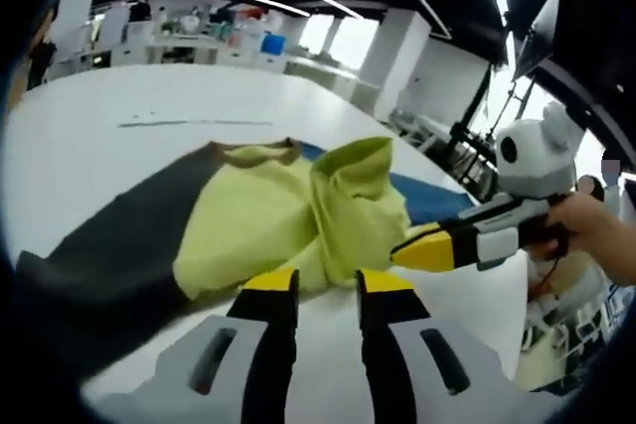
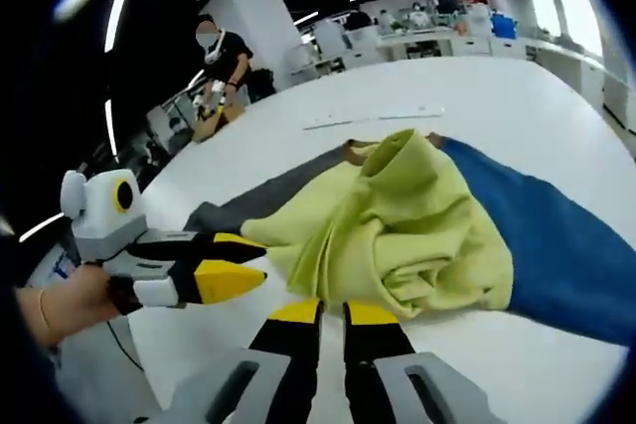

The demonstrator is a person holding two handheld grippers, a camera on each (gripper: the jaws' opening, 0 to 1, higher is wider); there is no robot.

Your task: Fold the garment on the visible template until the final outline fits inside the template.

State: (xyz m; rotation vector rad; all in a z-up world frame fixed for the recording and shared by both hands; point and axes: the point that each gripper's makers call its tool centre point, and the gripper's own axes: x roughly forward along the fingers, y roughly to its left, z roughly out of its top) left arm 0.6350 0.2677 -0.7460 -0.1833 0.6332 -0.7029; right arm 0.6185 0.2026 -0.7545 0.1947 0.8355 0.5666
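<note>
Garment [image 1: 288, 220] lies on the white counter [image 1: 109, 146], bunched rather than folded: the yellow-green body is heaped in soft ridges at the middle, a dark grey sleeve [image 1: 109, 245] trails toward the left tool's side, a blue sleeve [image 2: 556, 235] runs off the other way. A thin dark line [image 1: 194, 123] is marked on the counter beyond the cloth; possibly the template edge, but it is too faint to be sure. Judgement: task is early to middling. The body is gathered, yet both sleeves spread well outside it and no flat, squared outline exists. Left to do: bring each sleeve in over the body, flatten, check the fit against the template.

Pose. Left tool [image 1: 326, 283] hangs just short of the near hem of the yellow-green cloth, jaws narrow with a slim gap, holding nothing. Right tool [image 2: 332, 313] likewise sits at the cloth's near edge, jaws almost together, empty. Each tool enters the other's view from the side, held in a hand [image 1: 596, 230], yellow tips pointing at the heap, near it but apart.
</note>
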